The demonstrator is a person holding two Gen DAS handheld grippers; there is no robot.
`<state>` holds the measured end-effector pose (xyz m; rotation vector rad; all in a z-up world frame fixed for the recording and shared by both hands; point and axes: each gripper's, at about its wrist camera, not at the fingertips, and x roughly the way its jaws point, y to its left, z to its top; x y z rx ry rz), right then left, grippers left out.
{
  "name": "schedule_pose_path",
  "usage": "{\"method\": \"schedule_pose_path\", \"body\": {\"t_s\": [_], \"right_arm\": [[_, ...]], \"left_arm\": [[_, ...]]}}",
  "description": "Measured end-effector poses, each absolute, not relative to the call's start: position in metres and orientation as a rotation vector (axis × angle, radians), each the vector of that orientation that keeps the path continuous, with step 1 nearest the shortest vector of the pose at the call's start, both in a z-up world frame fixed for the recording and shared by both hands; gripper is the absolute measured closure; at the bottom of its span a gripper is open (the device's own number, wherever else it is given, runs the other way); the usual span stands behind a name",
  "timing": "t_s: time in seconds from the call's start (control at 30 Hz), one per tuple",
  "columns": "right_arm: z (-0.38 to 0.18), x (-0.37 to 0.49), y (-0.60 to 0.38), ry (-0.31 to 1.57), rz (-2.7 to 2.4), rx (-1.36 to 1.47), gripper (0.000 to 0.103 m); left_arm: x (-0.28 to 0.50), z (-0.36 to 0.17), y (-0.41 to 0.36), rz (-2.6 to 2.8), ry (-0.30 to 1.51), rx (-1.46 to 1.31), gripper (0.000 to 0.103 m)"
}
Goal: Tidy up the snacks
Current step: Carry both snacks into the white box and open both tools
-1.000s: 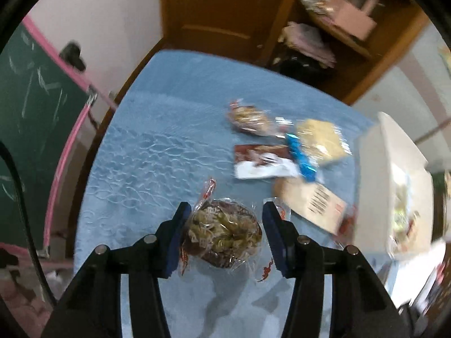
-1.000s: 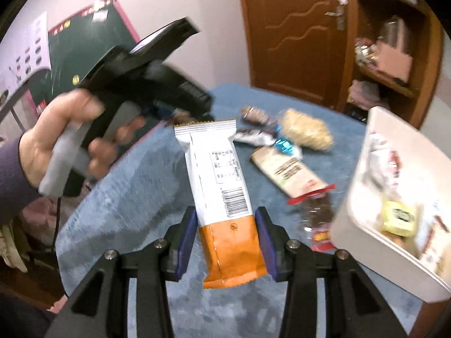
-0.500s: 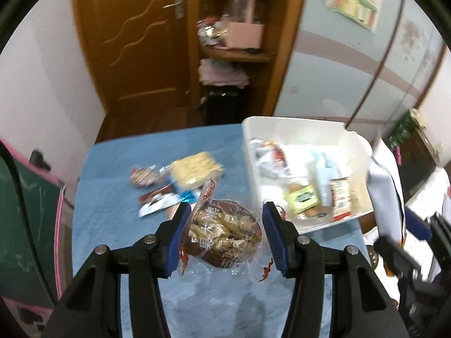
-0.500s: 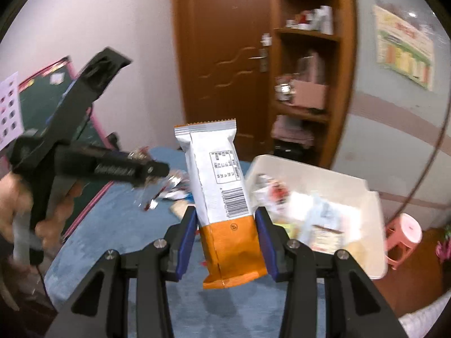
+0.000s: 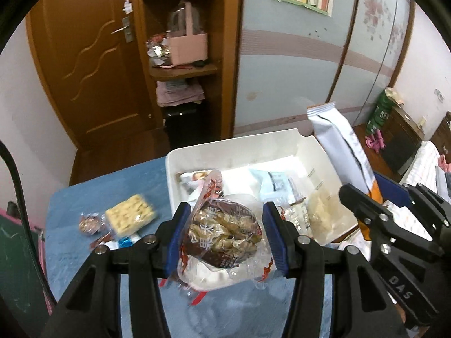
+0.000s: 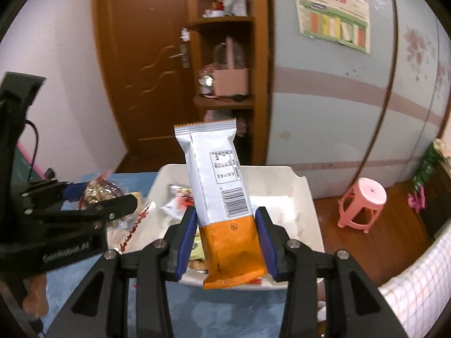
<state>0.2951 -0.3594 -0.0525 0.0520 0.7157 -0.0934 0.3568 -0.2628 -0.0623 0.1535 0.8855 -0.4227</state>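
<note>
Left tongs (image 5: pixel 224 235) clenched on a clear packet of brown pastry (image 5: pixel 225 233), blue pads pressing both sides; the packet is held off the blue-covered worktop (image 5: pixel 84 256), in front of the near edge of the white bin (image 5: pixel 203 148); right tongs (image 6: pixel 225 242) clenched on the orange lower end of a white-and-orange snack bar (image 6: pixel 220 188), which stands nearly upright, tilted slightly left, barcode facing the camera, above the near rim of the same bin (image 6: pixel 307 197). In the left wrist view the right tongs (image 5: pixel 377 194) appear at the right edge with the bar (image 5: pixel 338 140) rising over the bin's right wall; in the right wrist view the left tongs (image 6: pixel 84 197) appear at the left, carrying the pastry packet (image 6: pixel 101 190). Bin contents: several wrapped snacks, among them a pale blue pack (image 5: pixel 270 180). On the worktop, left of the bin: a yellow cracker block (image 5: pixel 131 218), a small brown wrapped sweet (image 5: pixel 88 222) just beside it, and further wrappers partly hidden behind the left tongs.
</note>
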Motion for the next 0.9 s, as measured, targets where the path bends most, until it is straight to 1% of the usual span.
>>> {"method": "schedule_pose_path", "body": {"t_s": [0.23, 0.27, 0.3, 0.4, 0.43, 0.47, 0.5, 0.53, 0.57, 0.67, 0.9], "right_arm": [[-0.073, 0.321, -0.376, 0.763, -0.158, 0.080, 0.059], [-0.076, 0.323, -0.376, 0.767, -0.165, 0.079, 0.058], [-0.079, 0.326, -0.377, 0.779, -0.179, 0.080, 0.058], [-0.084, 0.329, -0.382, 0.787, -0.196, 0.107, 0.058], [-0.086, 0.330, -0.384, 0.789, -0.187, 0.120, 0.058], [-0.087, 0.330, -0.384, 0.790, -0.183, 0.124, 0.058], [-0.088, 0.330, -0.384, 0.791, -0.183, 0.124, 0.057], [-0.089, 0.330, -0.384, 0.793, -0.187, 0.124, 0.056], [-0.089, 0.329, -0.384, 0.794, -0.193, 0.125, 0.054], [-0.088, 0.326, -0.385, 0.787, -0.193, 0.137, 0.050], [-0.079, 0.318, -0.377, 0.775, -0.195, 0.122, 0.050]], "left_arm": [[0.379, -0.079, -0.288, -0.413, 0.909, 0.188, 0.051], [0.382, -0.082, -0.289, -0.410, 0.913, 0.193, 0.058], [0.384, -0.084, -0.290, -0.406, 0.913, 0.197, 0.062], [0.389, -0.086, -0.292, -0.407, 0.913, 0.195, 0.062], [0.389, -0.086, -0.291, -0.404, 0.907, 0.194, 0.060], [0.390, -0.086, -0.291, -0.405, 0.907, 0.195, 0.046], [0.390, -0.086, -0.291, -0.406, 0.910, 0.197, 0.036], [0.390, -0.086, -0.289, -0.398, 0.903, 0.198, 0.019], [0.390, -0.085, -0.289, -0.385, 0.885, 0.199, 0.014], [0.388, -0.083, -0.287, -0.395, 0.871, 0.205, 0.013], [0.384, -0.082, -0.276, -0.383, 0.909, 0.205, 0.013]]}}
